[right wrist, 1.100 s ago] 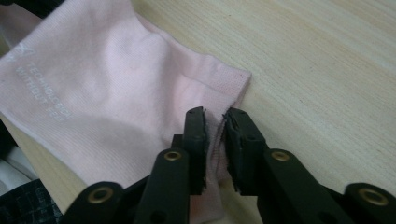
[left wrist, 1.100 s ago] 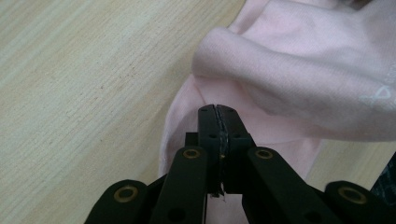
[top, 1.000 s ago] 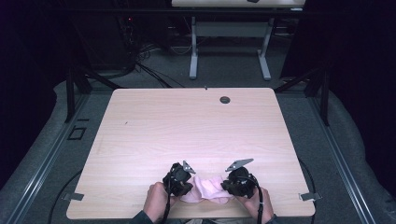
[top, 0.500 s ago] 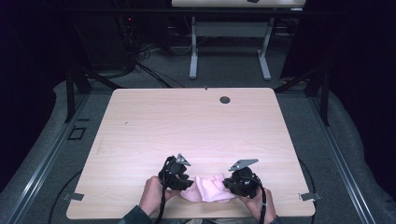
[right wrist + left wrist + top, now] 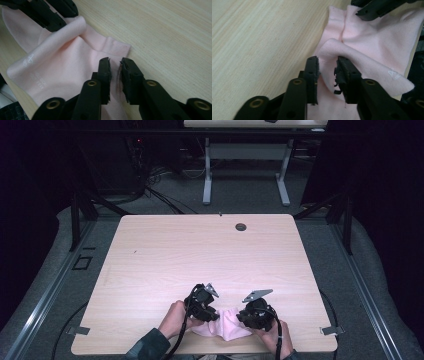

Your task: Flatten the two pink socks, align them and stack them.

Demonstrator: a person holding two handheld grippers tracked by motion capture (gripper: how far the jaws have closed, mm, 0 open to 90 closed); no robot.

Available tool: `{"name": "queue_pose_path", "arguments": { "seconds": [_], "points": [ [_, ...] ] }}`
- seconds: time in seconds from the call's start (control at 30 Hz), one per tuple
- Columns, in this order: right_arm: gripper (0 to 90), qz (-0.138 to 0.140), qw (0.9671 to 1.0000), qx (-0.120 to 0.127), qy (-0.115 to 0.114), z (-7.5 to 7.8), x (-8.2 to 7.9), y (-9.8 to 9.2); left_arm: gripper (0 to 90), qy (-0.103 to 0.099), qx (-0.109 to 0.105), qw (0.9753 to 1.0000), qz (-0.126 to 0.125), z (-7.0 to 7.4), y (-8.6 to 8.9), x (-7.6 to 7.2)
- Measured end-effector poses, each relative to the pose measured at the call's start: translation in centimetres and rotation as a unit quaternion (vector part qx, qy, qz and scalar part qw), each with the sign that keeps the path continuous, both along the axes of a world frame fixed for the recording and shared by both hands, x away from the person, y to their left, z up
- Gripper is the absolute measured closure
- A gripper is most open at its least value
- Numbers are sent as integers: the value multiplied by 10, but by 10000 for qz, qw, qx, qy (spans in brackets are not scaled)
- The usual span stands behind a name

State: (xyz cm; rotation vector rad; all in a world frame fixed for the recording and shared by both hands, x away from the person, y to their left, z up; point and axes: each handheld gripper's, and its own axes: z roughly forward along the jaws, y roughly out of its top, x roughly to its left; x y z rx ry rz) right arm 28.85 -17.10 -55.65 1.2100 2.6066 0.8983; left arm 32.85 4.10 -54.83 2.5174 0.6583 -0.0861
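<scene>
- Step, by my reading: taking hold of the pink cloth (image 5: 222, 325) to spread it
- Left gripper (image 5: 327, 65): jaws part-open, a raised fold between them
- Right gripper (image 5: 115, 65): jaws narrowly apart over the cloth's edge, nothing clamped
- Next: close both, draw apart

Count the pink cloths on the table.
1: a single pink cloth lies at the table's near edge, between the left gripper and the right gripper. Parts under the grippers are hidden.
</scene>
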Motion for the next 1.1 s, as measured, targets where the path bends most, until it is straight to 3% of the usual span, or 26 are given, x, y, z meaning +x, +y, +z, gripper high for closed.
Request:
{"name": "queue_pose_path", "arguments": {
  "seconds": [0.13, 0.27, 0.4, 0.53, 0.9, 0.93, 1.0, 1.1],
  "points": [
    [837, -56, 10000, 1, -50, -1, 0, 0, 881, -31, 5, 10000, -88, -1, -3, -2],
    [847, -161, 9997, 67, -172, 2, -4, -1, 896, -85, -38, 10000, -9, 3, 0, -4],
    [848, -209, 9995, 89, -224, 6, -5, -5, 898, -103, -253, 9993, 249, 9, 14, -7],
    [846, -213, 9993, 139, -286, 12, -5, -6, 899, -63, -328, 9983, 467, 15, 27, -10],
    [835, -238, 9987, 239, -376, 17, -1, -4, 899, 0, -355, 9964, 766, 26, 54, -12],
    [819, -235, 9987, 249, -380, 17, -1, -3, 899, 12, -364, 9959, 826, 26, 55, -13],
    [677, -275, 9989, 210, -313, 15, 0, -3, 899, 48, -381, 9952, 905, 22, 57, -13],
    [644, -343, 9990, 231, -153, 11, 1, -7, 898, 38, -359, 9955, 874, 18, 58, -15]
  ]
}}
